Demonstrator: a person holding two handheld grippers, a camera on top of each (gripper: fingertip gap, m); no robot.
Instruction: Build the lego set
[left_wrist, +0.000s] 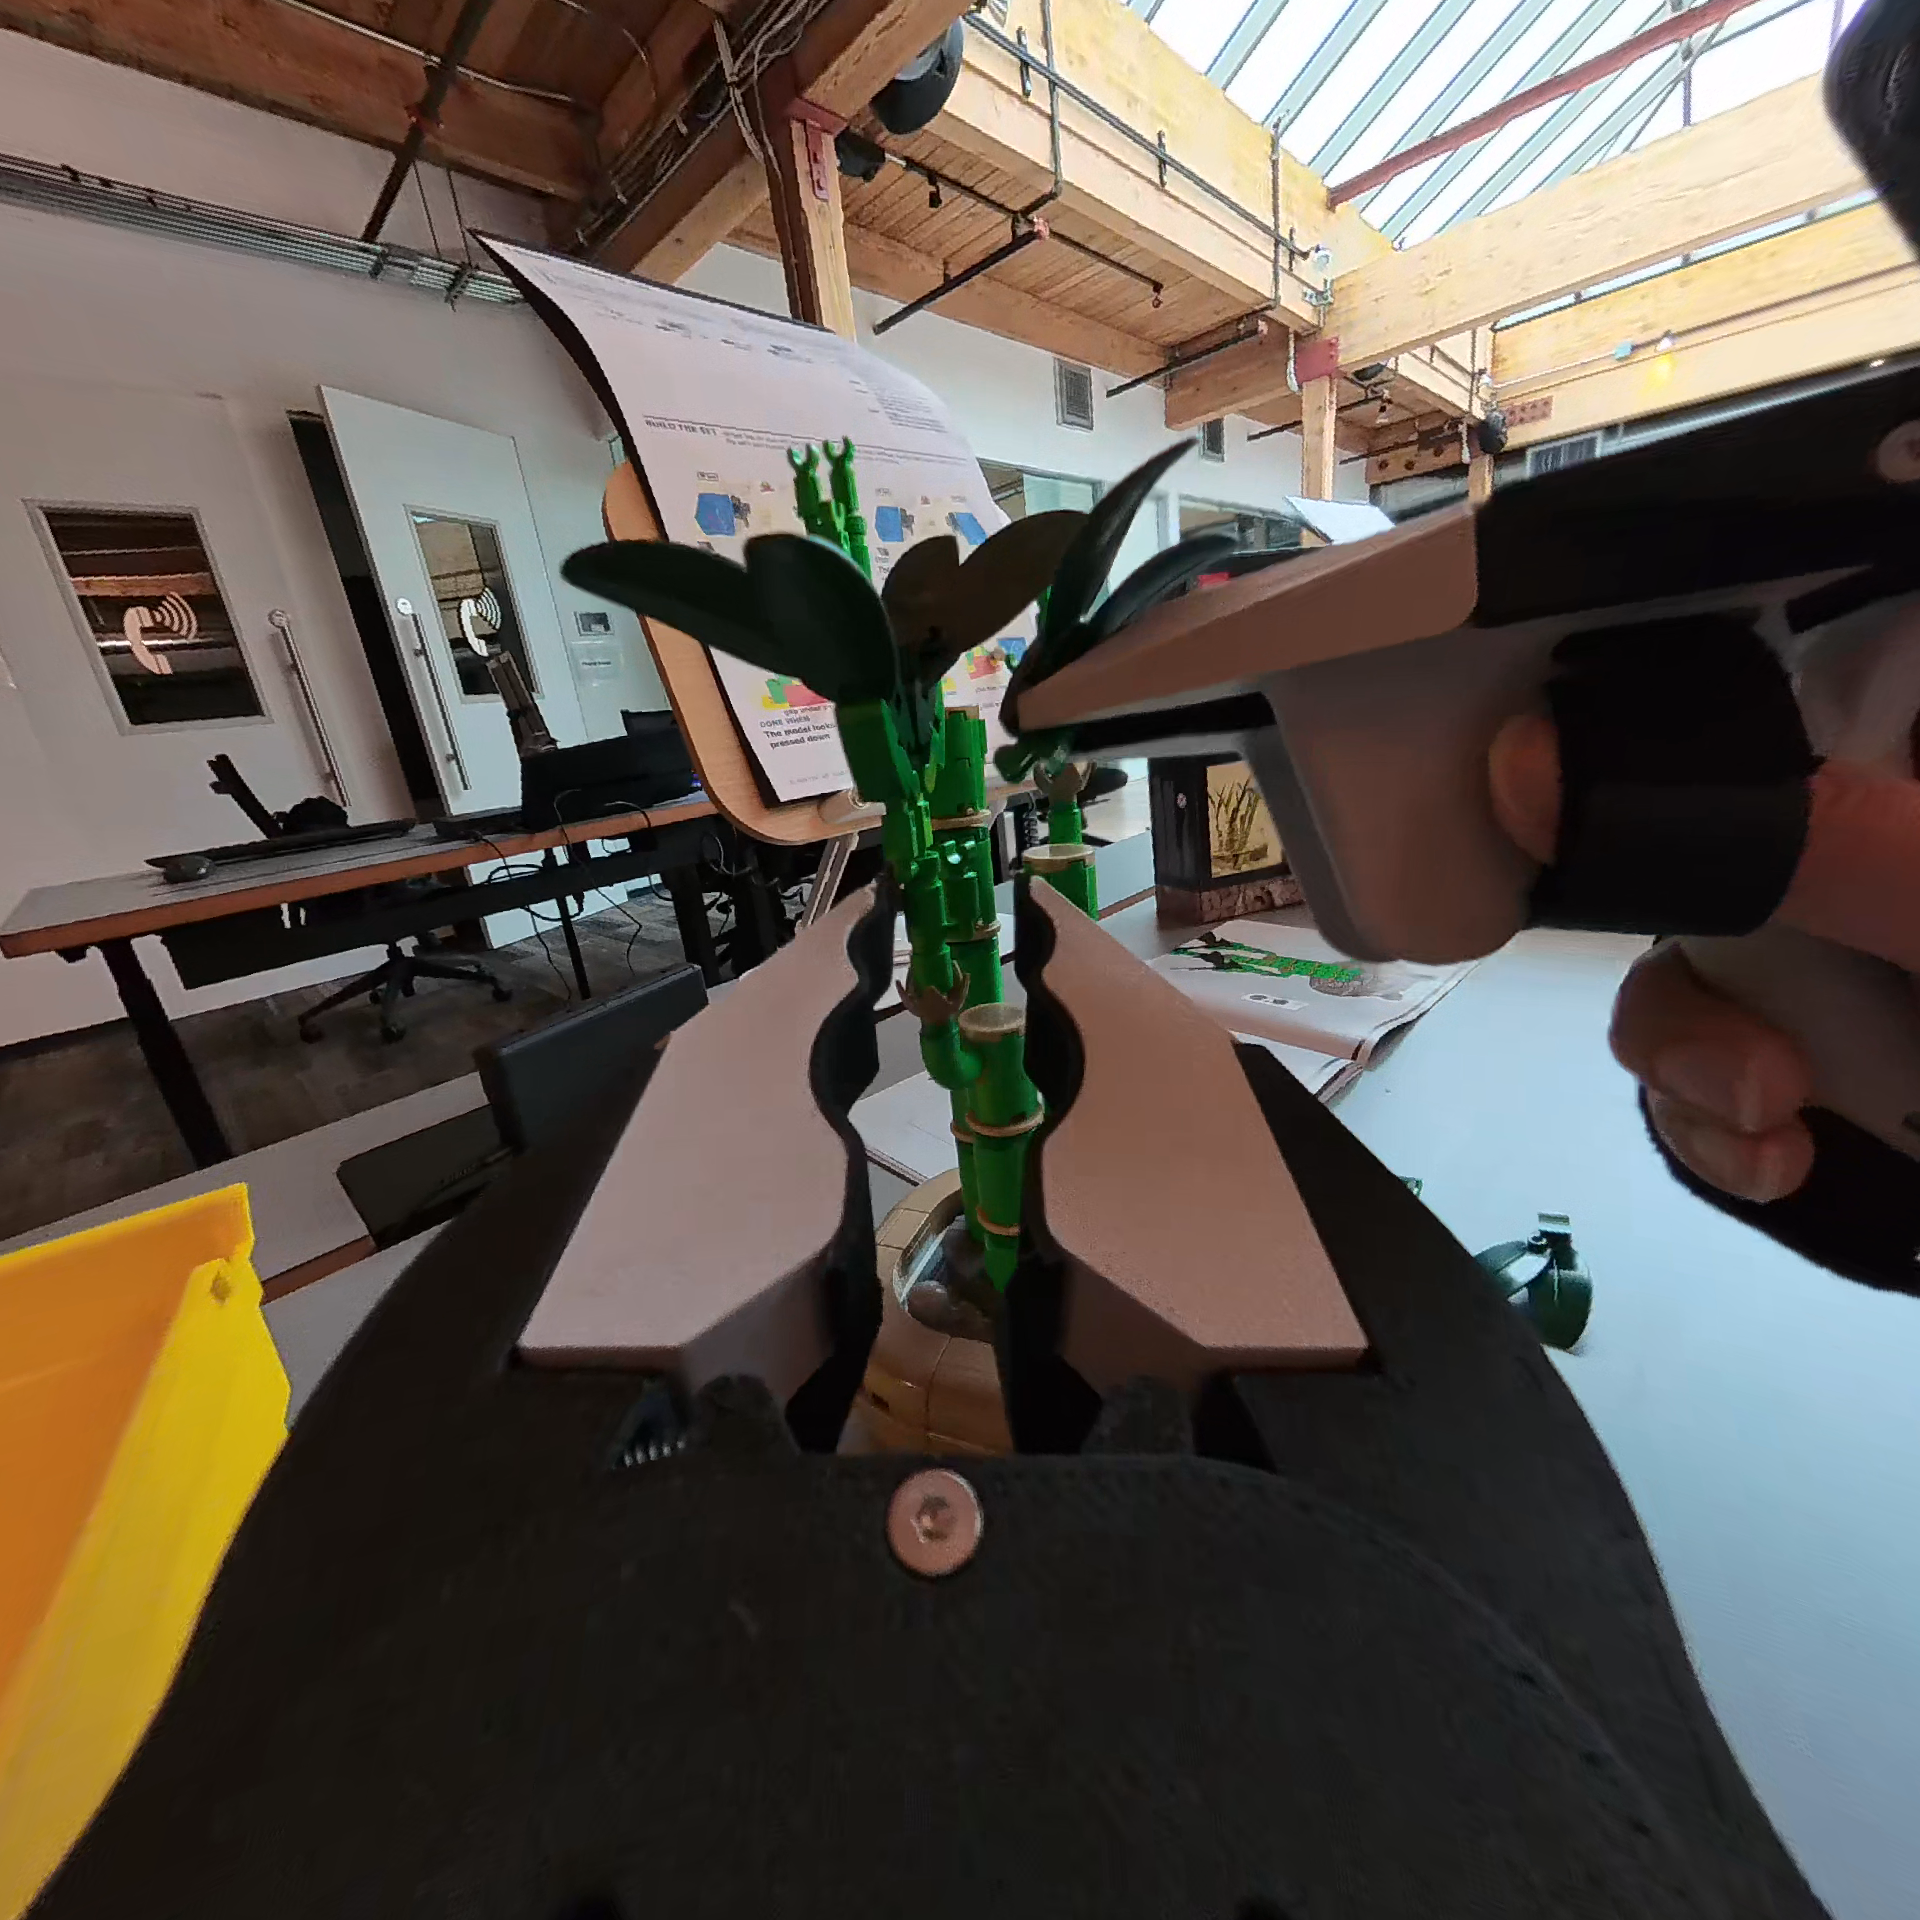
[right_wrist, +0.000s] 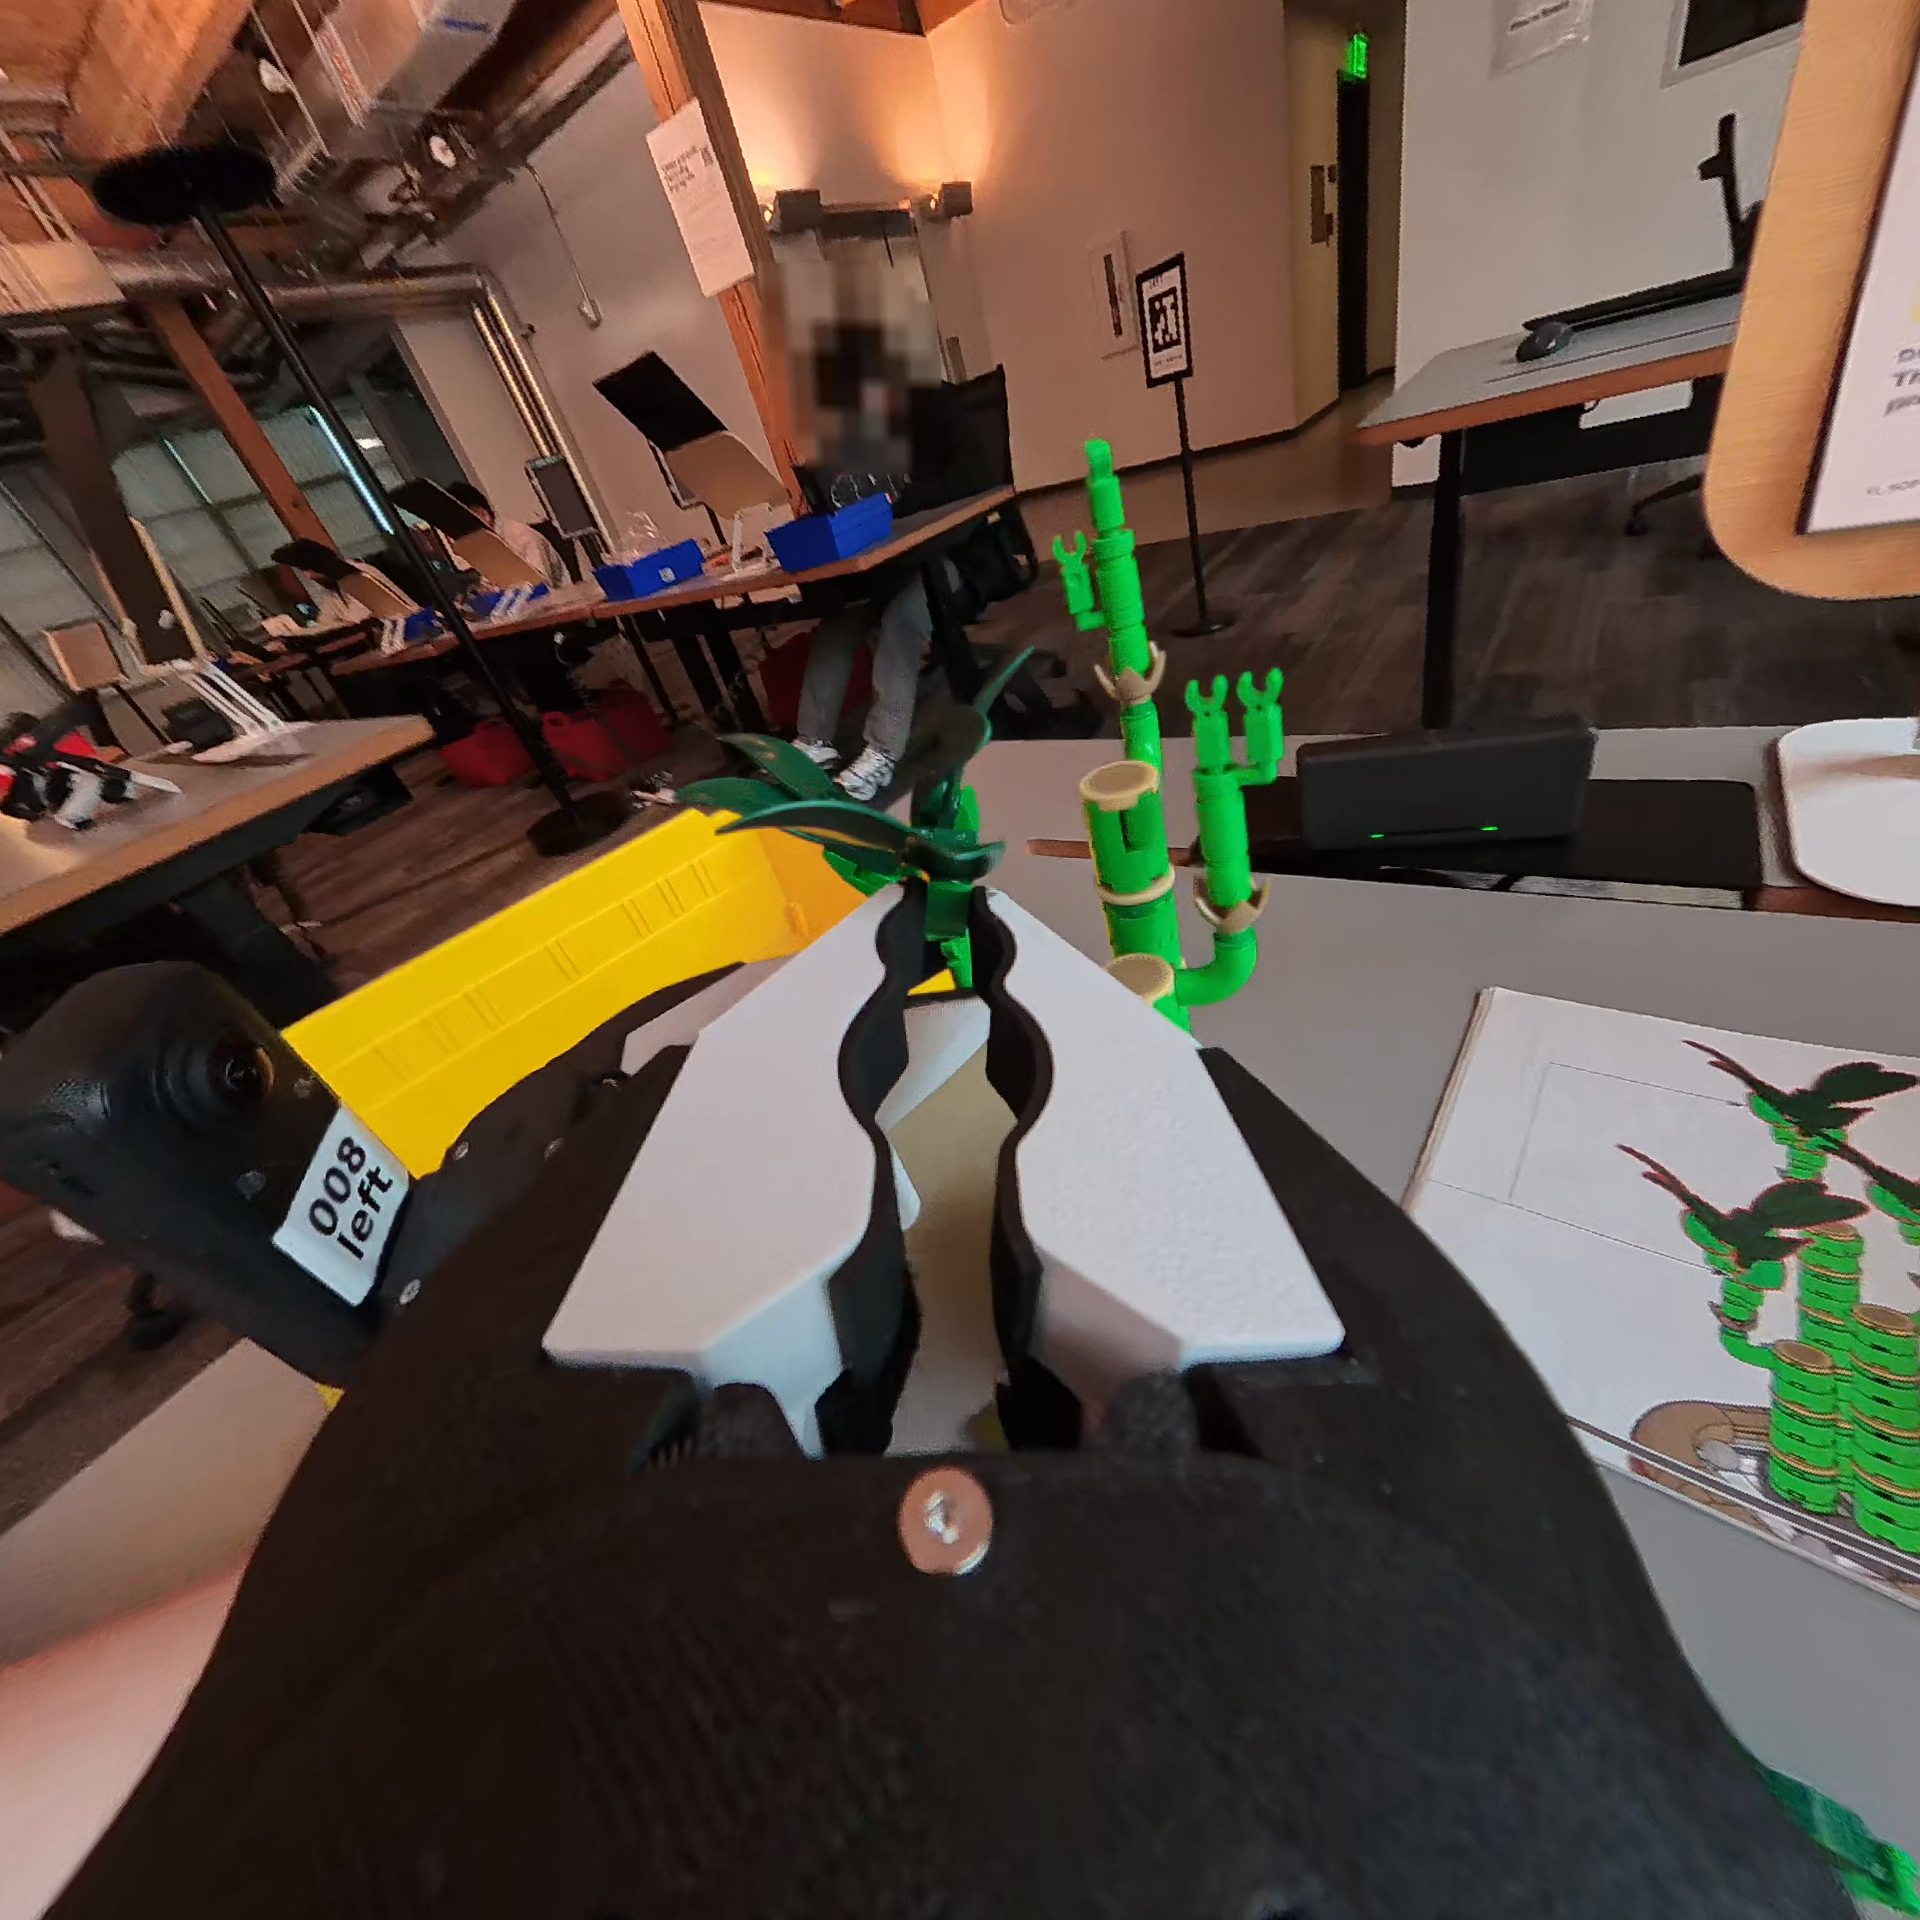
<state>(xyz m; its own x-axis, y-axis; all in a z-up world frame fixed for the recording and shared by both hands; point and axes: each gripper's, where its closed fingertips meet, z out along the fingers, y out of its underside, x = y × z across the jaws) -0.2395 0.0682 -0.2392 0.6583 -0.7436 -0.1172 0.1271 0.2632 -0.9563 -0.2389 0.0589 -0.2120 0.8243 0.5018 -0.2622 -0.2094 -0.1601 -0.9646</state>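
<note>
Around our work we see a yellow bin (left_wrist: 125, 1455) at the left edge of the bench (left_wrist: 1714, 1455), an open instruction booklet (right_wrist: 1621, 1247) to the right, a loose dark green piece (left_wrist: 1538, 1283) lying on the bench, and a propped instruction board (left_wrist: 790, 520) behind. The green bamboo model (left_wrist: 971, 914) stands upright in its tan base (left_wrist: 935, 1340), rising between the fingers of our left tongs (left_wrist: 948, 904), which sit narrowly apart around the lower stalk; we cannot tell whether they press it. Our right tongs (right_wrist: 943, 914) are closed on a dark green leaf cluster (right_wrist: 883, 821), held beside the model's upper stalks (right_wrist: 1143, 831), with the left tongs' body crowding the space below.
</note>
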